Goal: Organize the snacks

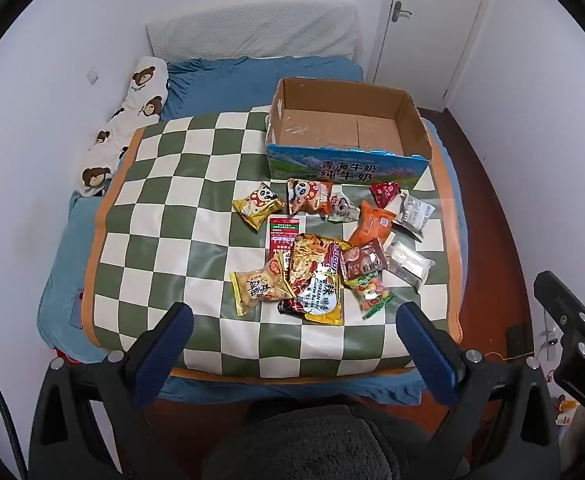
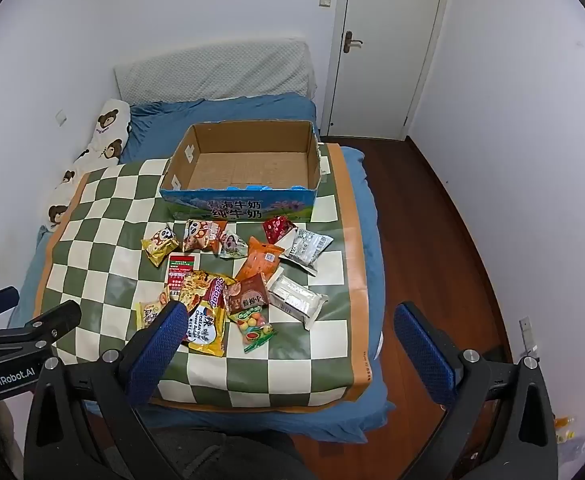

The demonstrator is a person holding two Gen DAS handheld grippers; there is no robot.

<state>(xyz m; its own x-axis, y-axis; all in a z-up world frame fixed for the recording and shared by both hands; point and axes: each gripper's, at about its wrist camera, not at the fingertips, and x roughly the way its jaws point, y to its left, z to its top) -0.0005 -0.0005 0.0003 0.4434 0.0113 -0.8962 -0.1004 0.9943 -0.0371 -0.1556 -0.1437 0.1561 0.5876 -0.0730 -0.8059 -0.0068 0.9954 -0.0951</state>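
My two views are evenly lit by soft indoor light, with faint shadows. The checkered mat (image 1: 164, 216) shows pale glare streaks, and the snack wrappers (image 1: 316, 276) glint. Fisheye bending curves the walls (image 2: 512, 80); black corners ring each frame. Focus stays sharp centrally.
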